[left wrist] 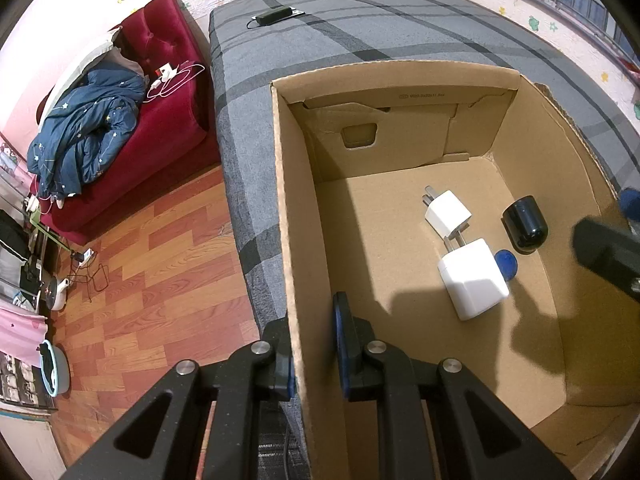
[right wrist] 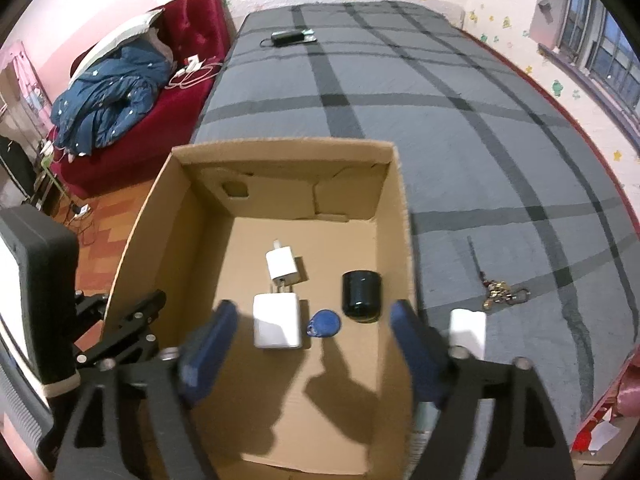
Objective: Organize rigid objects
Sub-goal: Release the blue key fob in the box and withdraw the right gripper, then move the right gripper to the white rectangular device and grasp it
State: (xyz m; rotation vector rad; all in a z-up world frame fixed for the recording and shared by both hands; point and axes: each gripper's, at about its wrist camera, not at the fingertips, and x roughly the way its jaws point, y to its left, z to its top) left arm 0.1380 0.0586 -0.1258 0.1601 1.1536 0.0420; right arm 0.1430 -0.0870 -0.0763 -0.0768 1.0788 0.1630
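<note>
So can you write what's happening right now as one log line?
left gripper: shut on box wall | right gripper: open, empty | in box: two chargers, black cylinder, blue tag

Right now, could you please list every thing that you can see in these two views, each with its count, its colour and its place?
open cardboard box: one, brown, on the bed, left wall clamped by the left gripper
square wall chargers: two, white, on the box floor, end to end
short round cylinder: one, glossy black, box floor, right of the chargers
teardrop key fob: one, blue, box floor, between the larger charger and the cylinder
bunch of keys: one, brassy, on the bed, right of the box
flat white object: one, on the bed beside the box
power adapter: one, black, far end of the bed
plaid bed cover: one, grey
velvet sofa: one, red, left of the bed, with a blue quilt
left gripper: black with blue pads, shut on the box wall
right gripper: black with blue pads, open, empty, above the box
</note>
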